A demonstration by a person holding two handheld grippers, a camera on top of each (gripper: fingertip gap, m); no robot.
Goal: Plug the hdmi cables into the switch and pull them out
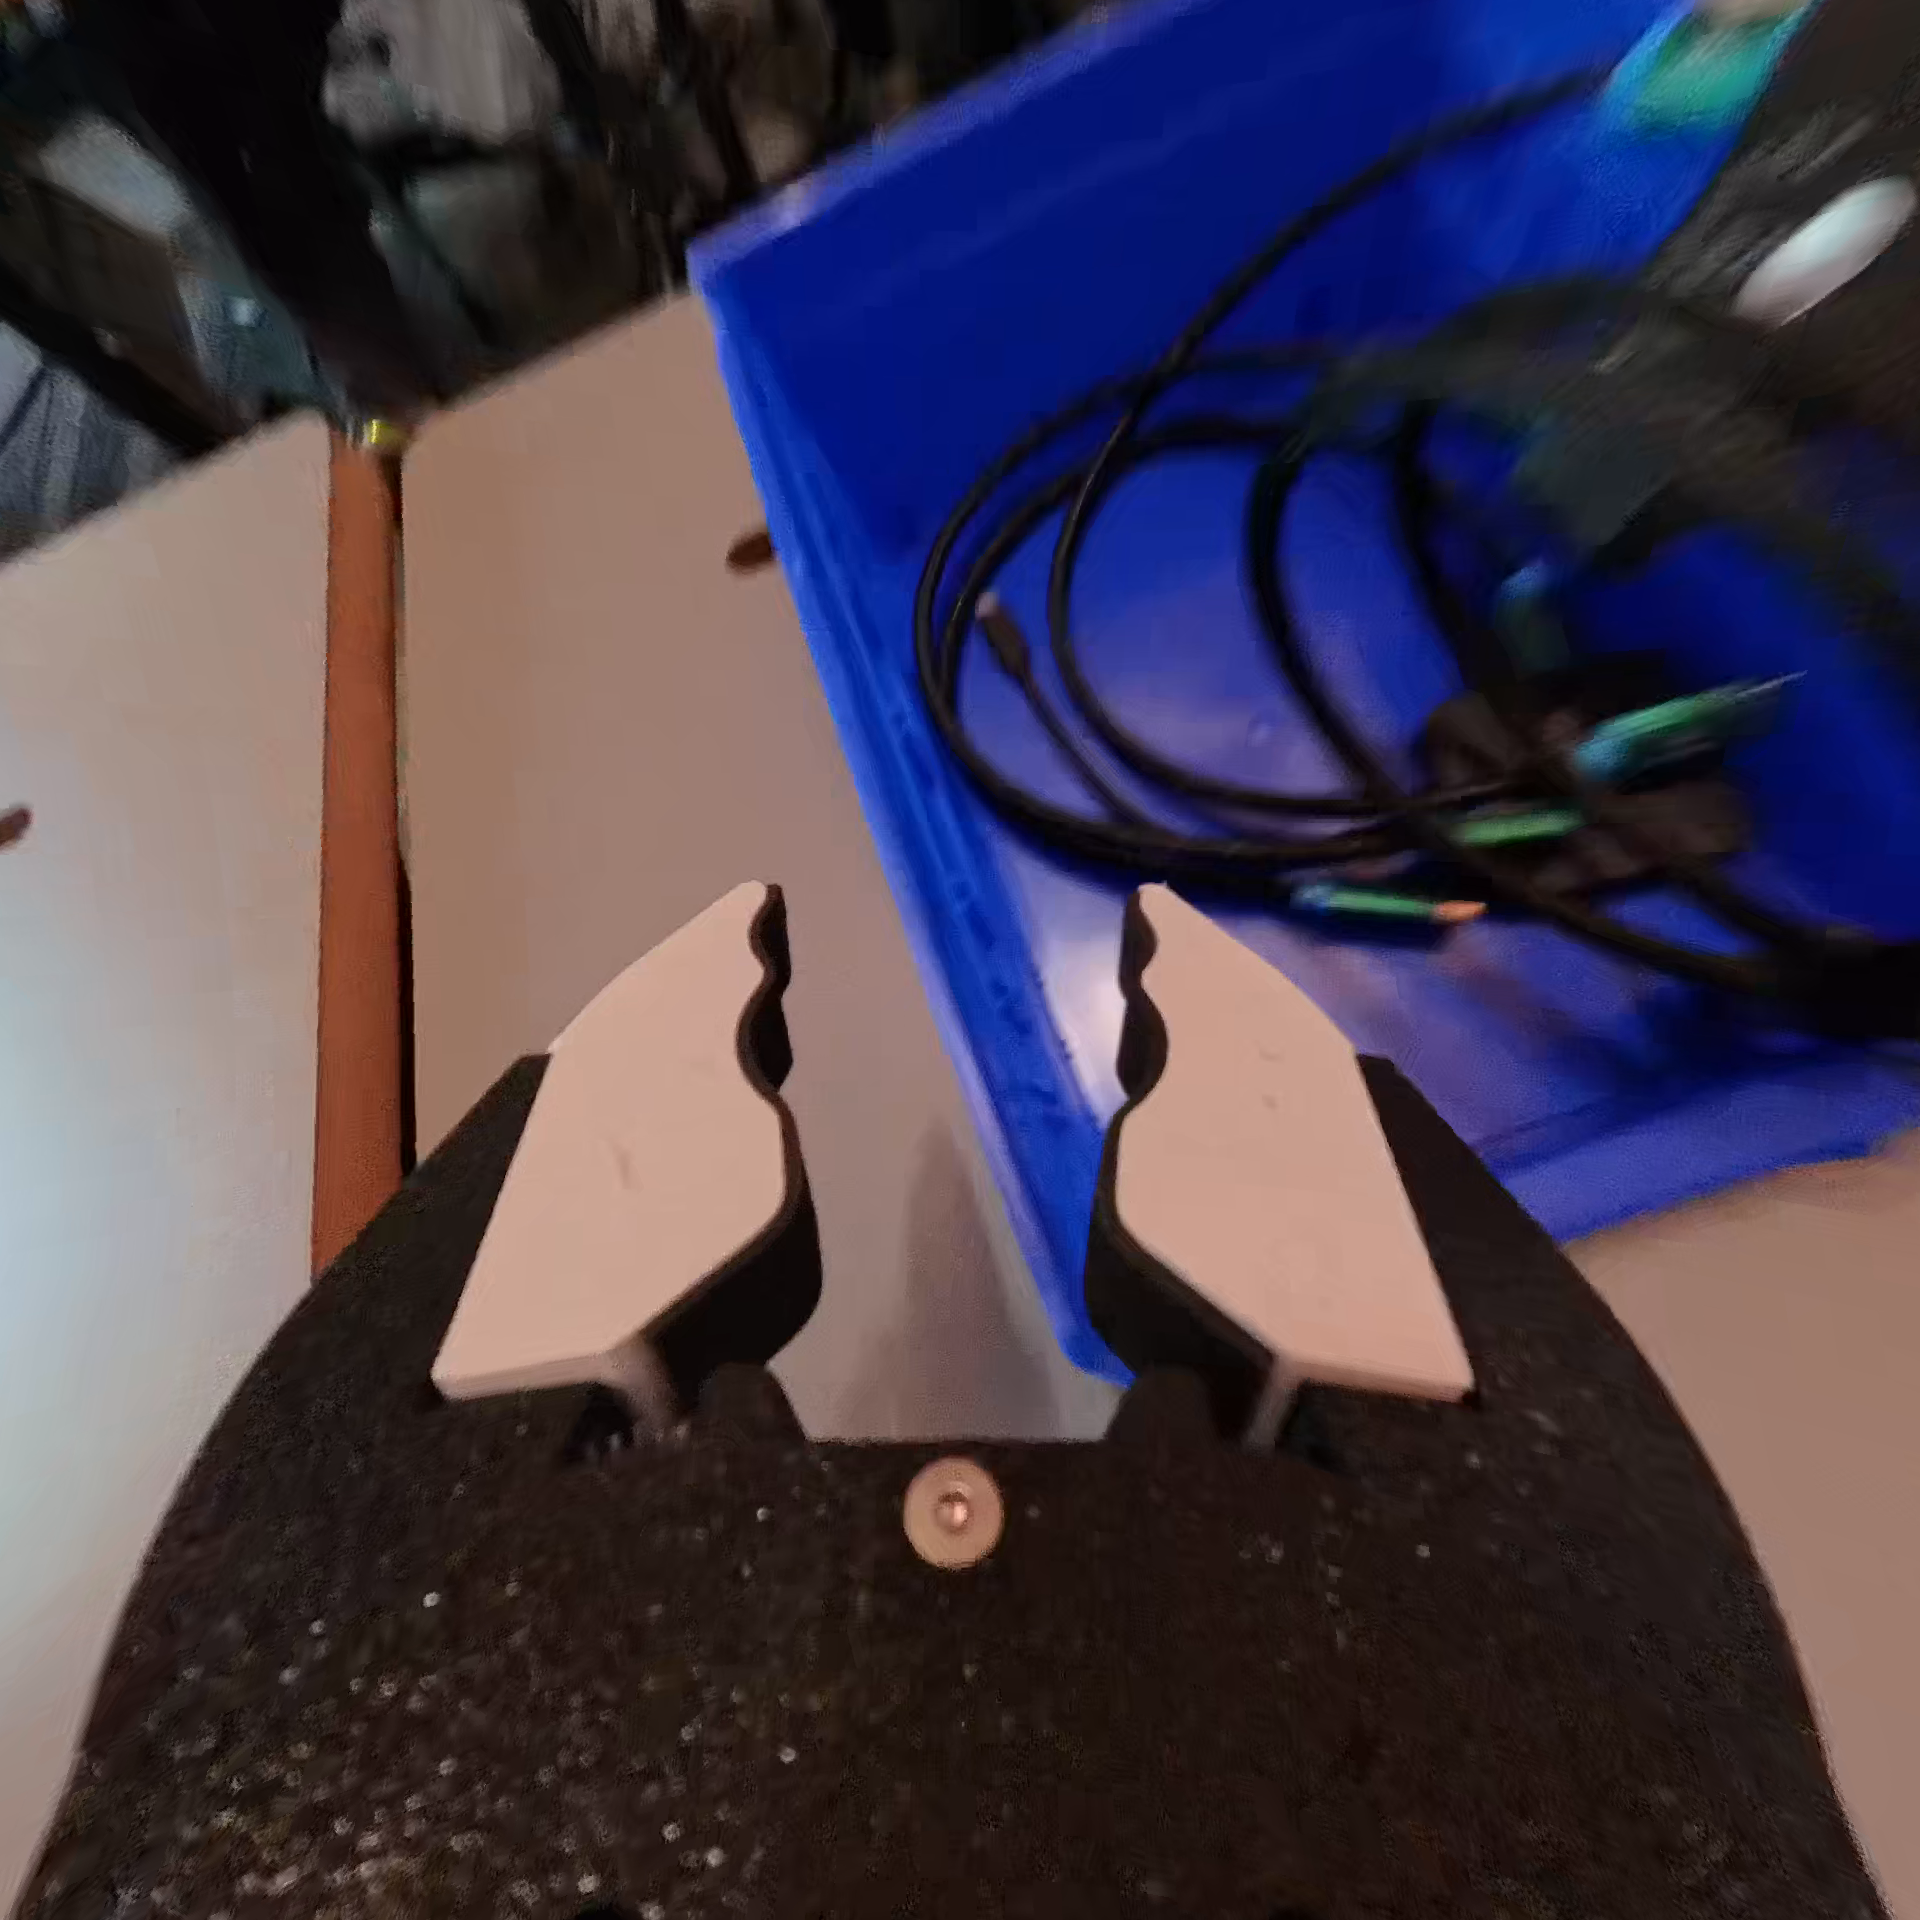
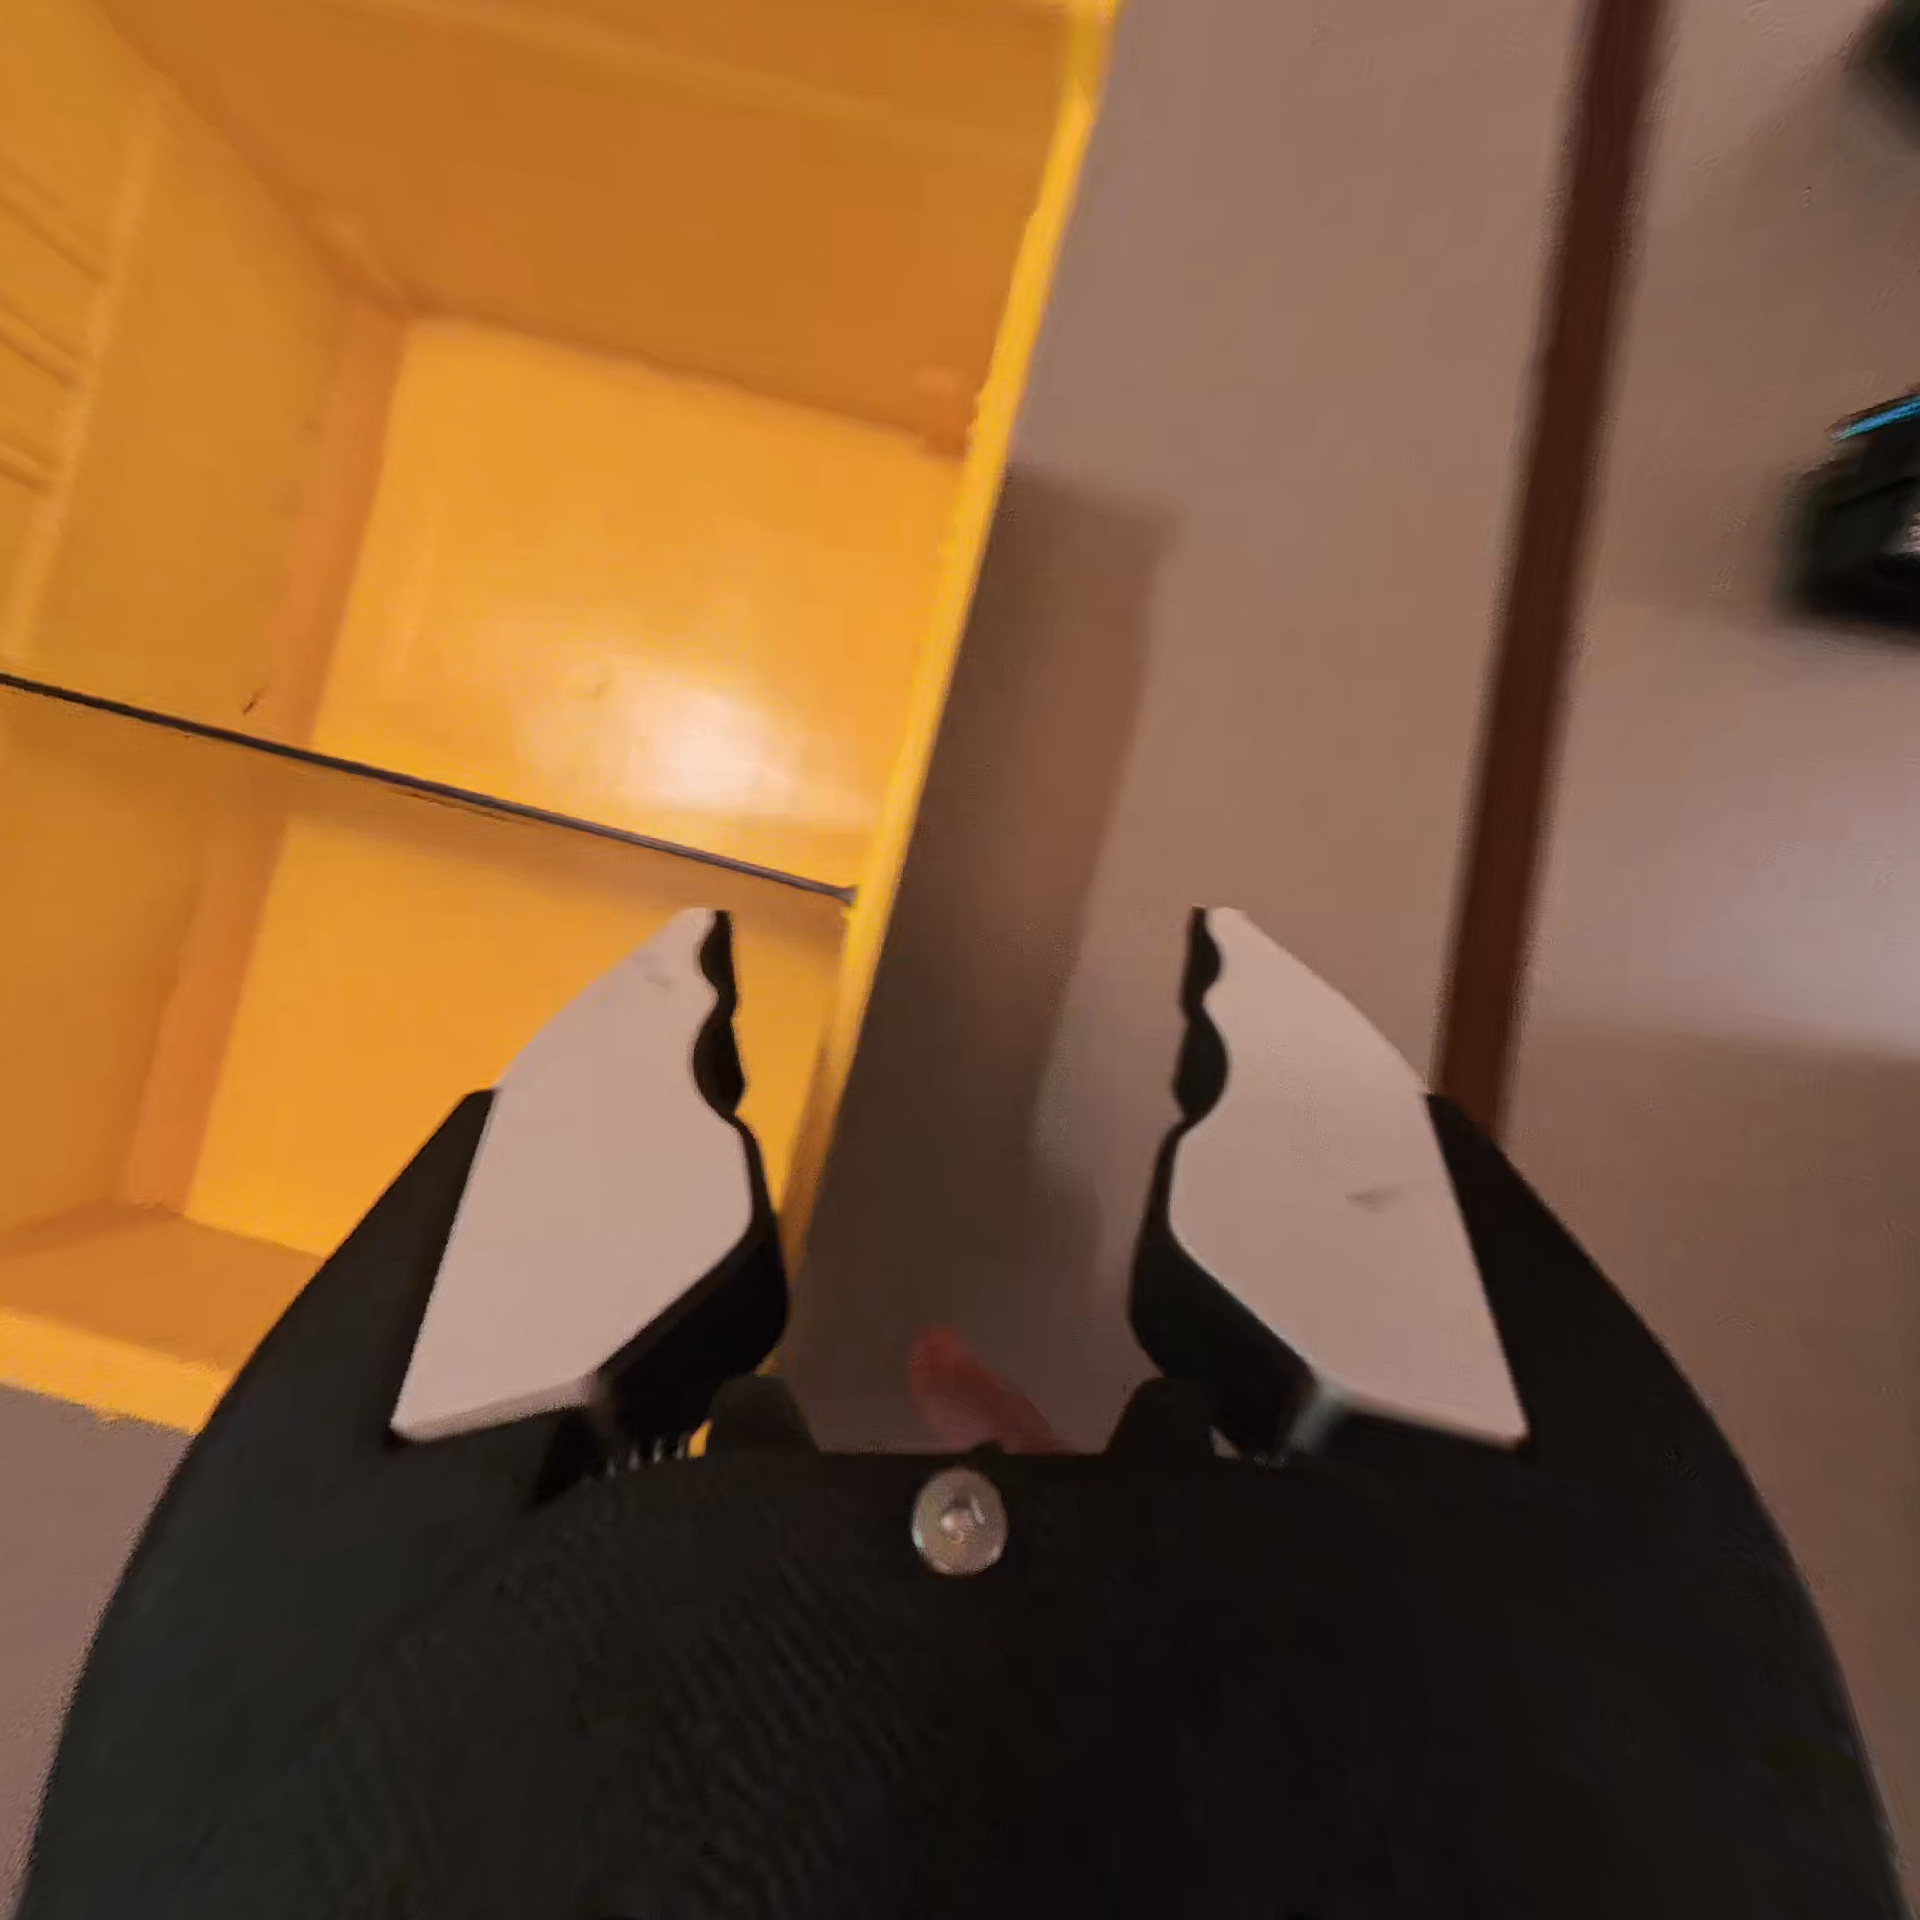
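In the left wrist view a blue bin [image 1: 914,343] holds several coiled black cables [image 1: 1049,665] with green and blue tagged plugs [image 1: 1673,722] near a dark blurred device [image 1: 1662,821]. My left gripper [image 1: 954,894] is open and empty, just above the bin's near left wall. In the right wrist view my right gripper [image 2: 956,920] is open and empty, over the right wall of a yellow bin [image 2: 997,499]. The yellow bin has a thin dark divider [image 2: 436,790] and nothing inside that shows.
Both bins stand on a pale table [image 1: 582,644] with a brown seam strip [image 1: 358,831], which also shows in the right wrist view [image 2: 1538,623]. A dark blurred object with a blue streak [image 2: 1860,520] sits at the right edge. Dark clutter [image 1: 312,208] lies beyond the table.
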